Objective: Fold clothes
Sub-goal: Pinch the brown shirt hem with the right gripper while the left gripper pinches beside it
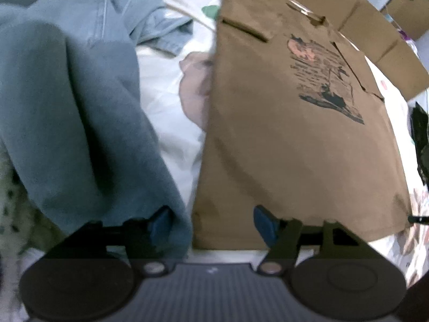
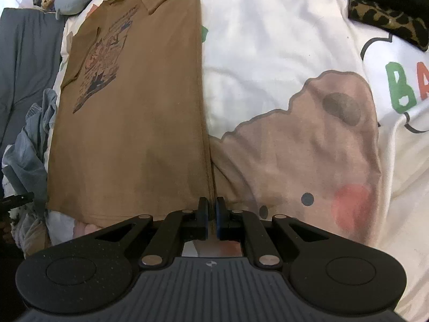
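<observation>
Duvet [image 2: 268, 53]: white, soft and rumpled under everything I see; big pink cartoon shape with a grey outline, and green and red letters, "BA", cut by the right edge.
Shirt [image 2: 128, 134]: brown knit tee lying flat on the duvet, folded to a long strip with a straight right edge; dark print on the chest, its writing too blurred to read.
Blue pile [image 1: 67, 123]: fleecy grey-blue cloth and pale denim heaped left of the shirt.
Left claw [image 1: 211, 224]: I see the jaws apart over the shirt's near left corner, pads clear of it.
Right claw [image 2: 211, 220]: jaws pinched on the shirt's near right edge.
</observation>
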Demonstrator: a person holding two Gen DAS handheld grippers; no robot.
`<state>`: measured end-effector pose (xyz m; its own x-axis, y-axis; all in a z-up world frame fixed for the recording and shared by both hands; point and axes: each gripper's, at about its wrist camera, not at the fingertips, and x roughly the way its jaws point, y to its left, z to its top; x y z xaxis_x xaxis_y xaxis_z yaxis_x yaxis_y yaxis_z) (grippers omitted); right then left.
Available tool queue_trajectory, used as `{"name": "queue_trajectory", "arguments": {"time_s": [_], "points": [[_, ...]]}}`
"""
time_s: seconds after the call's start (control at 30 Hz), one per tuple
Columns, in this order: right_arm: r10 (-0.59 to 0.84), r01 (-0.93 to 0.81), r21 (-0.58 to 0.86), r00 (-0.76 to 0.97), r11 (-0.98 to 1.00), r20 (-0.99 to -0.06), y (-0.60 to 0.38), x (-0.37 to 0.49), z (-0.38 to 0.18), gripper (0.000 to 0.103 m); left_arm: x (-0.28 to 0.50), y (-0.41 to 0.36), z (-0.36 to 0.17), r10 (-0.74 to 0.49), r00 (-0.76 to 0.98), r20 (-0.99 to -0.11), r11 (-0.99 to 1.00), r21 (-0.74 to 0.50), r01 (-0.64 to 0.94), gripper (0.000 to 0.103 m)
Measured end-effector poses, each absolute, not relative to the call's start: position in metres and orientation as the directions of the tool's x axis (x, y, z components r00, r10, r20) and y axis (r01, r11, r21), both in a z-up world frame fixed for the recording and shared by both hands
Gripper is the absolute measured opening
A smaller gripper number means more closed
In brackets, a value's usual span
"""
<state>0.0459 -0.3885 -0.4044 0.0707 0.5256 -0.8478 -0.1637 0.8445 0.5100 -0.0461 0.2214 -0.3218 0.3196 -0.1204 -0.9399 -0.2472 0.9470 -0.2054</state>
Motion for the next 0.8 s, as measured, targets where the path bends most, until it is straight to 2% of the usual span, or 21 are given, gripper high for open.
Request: {"name": "queue_trajectory", "arguments": {"time_s": [0.2, 0.33, 0.47, 0.53, 0.8], "points": [[0.508, -0.157, 0.495, 0.056, 0.855, -0.86, -0.387, 0.043, -0.403, 0.003, -0.051, 0.222, -0.294, -0.14, 0.39, -0.91, 0.952, -0.233, -0.2, 0.055], [0.492, -0.163, 0.478, 0.059, 0.863, -0.868, -0.385, 0.042, -0.402, 0.003, -0.04, 0.22, -0.306, -0.163, 0.402, -0.901, 0.95, -0.254, -0.183, 0.055], [0.466, -0.186, 0.448, 0.065, 0.875, -0.883, -0.382, 0.041, -0.399, 0.003, -0.033, 0.218, -0.338, -0.143, 0.373, -0.917, 0.951, -0.232, -0.206, 0.039], [0.445, -0.202, 0.424, 0.07, 0.883, -0.893, -0.38, 0.041, -0.395, 0.002, -0.038, 0.221, -0.352, -0.122, 0.354, -0.927, 0.949, -0.213, -0.232, 0.035], [0.384, -0.233, 0.358, 0.076, 0.904, -0.92, -0.375, 0.043, -0.388, 0.002, -0.047, 0.217, -0.38, -0.093, 0.312, -0.945, 0.943, -0.184, -0.276, 0.035]]}}
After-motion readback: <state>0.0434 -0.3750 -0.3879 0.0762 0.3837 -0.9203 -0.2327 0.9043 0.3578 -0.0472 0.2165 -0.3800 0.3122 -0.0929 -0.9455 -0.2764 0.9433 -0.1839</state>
